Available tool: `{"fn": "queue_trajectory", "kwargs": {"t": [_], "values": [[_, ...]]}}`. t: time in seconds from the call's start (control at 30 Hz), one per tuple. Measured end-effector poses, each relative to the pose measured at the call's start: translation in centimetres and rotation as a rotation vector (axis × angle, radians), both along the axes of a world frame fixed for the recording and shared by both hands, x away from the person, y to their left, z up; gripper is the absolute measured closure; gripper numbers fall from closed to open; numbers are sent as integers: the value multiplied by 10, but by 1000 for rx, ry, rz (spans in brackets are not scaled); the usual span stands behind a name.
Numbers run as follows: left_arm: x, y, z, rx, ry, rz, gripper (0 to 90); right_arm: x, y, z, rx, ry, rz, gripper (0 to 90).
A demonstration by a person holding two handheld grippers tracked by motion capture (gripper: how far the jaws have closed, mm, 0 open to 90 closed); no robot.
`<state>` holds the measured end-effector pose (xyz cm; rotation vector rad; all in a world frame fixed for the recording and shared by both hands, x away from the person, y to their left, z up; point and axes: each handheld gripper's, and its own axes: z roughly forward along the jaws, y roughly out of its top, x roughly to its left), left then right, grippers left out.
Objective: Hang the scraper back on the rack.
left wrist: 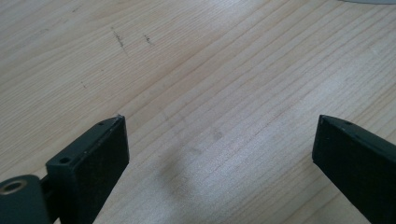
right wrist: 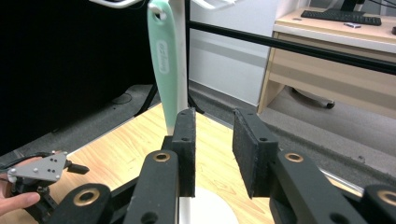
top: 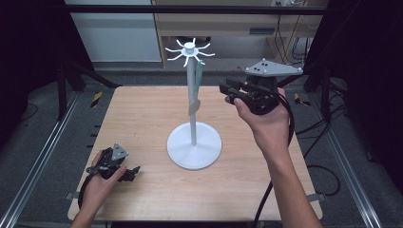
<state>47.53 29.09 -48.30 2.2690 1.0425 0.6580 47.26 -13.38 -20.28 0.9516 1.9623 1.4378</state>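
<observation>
Mint-green utensil [right wrist: 164, 60] is hanging upright on the white stand [top: 194, 142], just left of the right gripper [right wrist: 214, 140], whose parted fingers [right wrist: 186, 144] are holding nothing; left gripper [left wrist: 219, 149] is resting spread on the worktop [top: 142, 114].

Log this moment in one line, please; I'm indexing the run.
left gripper: open, low over table | right gripper: open, raised beside stand | green utensil: hanging from stand

a mint-green utensil [top: 198, 80] is hanging upright from a hook at the top of a white stand [top: 194, 142], which is standing mid-table.
</observation>
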Motion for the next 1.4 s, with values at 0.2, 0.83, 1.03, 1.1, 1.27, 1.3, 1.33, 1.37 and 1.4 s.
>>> {"fn": "queue_trajectory", "kwargs": {"t": [0.2,0.83,1.03,1.1,1.27,1.3,1.33,1.37,1.4], "values": [[-1,0,1,-3,-3,1,35,0,-4,-8,-3,12,-12,689],[-1,2,2,2,-10,4,31,-5,-20,-34,9,40,-68,480],[-2,1,2,5,-11,-3,32,-6,-22,-42,4,41,-93,400],[-2,1,2,5,-11,-4,32,-7,-24,-44,3,38,-103,366],[-2,1,2,5,-8,-3,32,-5,-30,-49,2,44,-97,277],[-1,1,2,4,-11,-3,32,-5,-31,-49,-4,44,-97,267],[-1,1,2,4,-11,-2,32,-5,-32,-50,-7,40,-97,251],[-1,1,2,6,-10,-3,32,-5,-33,-51,-9,40,-96,236],[-2,1,2,7,-8,-4,32,-5,-34,-52,-11,39,-103,215]]}}
